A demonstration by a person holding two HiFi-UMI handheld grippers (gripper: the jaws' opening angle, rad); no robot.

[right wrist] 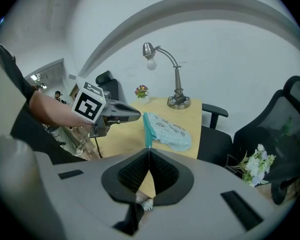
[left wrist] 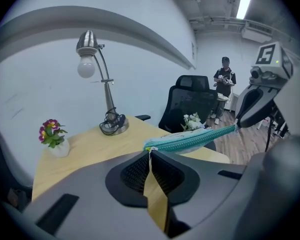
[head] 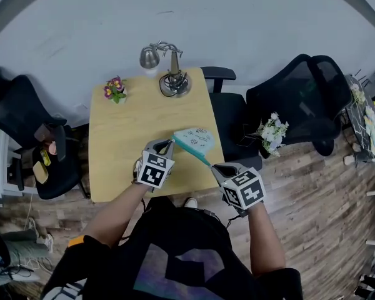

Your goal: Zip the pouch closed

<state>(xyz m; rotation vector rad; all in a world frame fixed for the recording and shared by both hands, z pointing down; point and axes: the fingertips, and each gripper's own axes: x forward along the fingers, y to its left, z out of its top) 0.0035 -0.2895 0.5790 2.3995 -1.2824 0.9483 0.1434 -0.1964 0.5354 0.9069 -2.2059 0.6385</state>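
Note:
A teal pouch (head: 195, 142) hangs stretched over the near right corner of the wooden table (head: 131, 142). My left gripper (head: 168, 144) is shut on the zipper pull at the pouch's left end, seen at the jaws in the left gripper view (left wrist: 150, 151). The zipper line (left wrist: 195, 138) runs from there to my right gripper (left wrist: 236, 126). My right gripper (head: 215, 167) is shut on the pouch's other end, just off the table edge. In the right gripper view the pouch (right wrist: 167, 129) rises from the right gripper (right wrist: 148, 151) toward the left gripper (right wrist: 136, 115).
A desk lamp (head: 167, 67) and a small flower pot (head: 115, 90) stand at the table's far side. Black office chairs (head: 300, 99) and white flowers (head: 272, 129) are to the right, another chair (head: 25, 136) to the left. A person (left wrist: 224, 81) stands far off.

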